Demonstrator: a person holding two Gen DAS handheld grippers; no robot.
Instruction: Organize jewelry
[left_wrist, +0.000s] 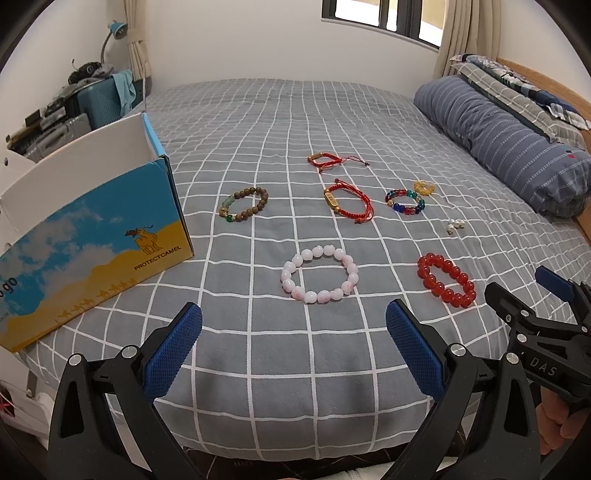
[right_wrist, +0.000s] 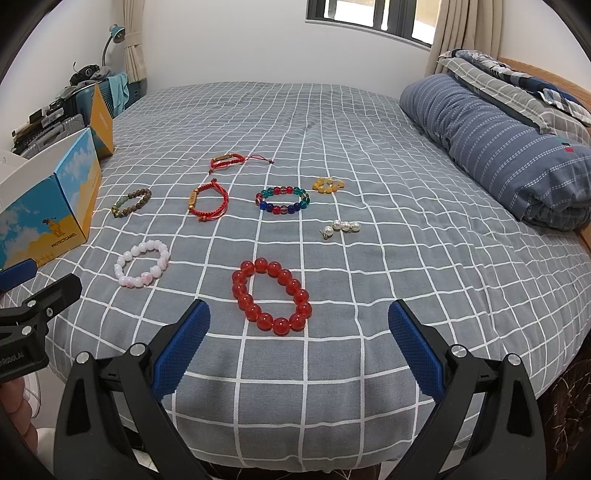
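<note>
1. Here, both tools hover off the bed's near edge with nothing in them: the left gripper (left_wrist: 293, 328) has its jaws spread wide, and the right gripper (right_wrist: 299, 328) is just as wide and just as empty.
2. The jewelry lies loose on the grey checked bedspread (right_wrist: 369, 147); an open blue-and-yellow box (left_wrist: 110, 236) stands at the left edge.
3. Nearest the right gripper is a red bead bracelet (right_wrist: 271, 295); nearest the left is a pale pink bead bracelet (left_wrist: 319, 275), both close to the near edge.
4. Farther in lie a brown wooden bead bracelet (left_wrist: 243, 204), two red cord bracelets (left_wrist: 347, 203) (left_wrist: 325, 160), a multicoloured glass bead bracelet (right_wrist: 282, 199), a small amber piece (right_wrist: 328, 184) and pearl earrings (right_wrist: 341, 226).
5. Judging from the layout, the first pick is probably the red bracelet. It would go best by straddling one side of the ring with the pads, pinching a bead or two, not the whole loop, and lifting straight up.
6. The round, glossy beads may roll, and the soft cover gives underneath, so closing slowly seems wise.
</note>
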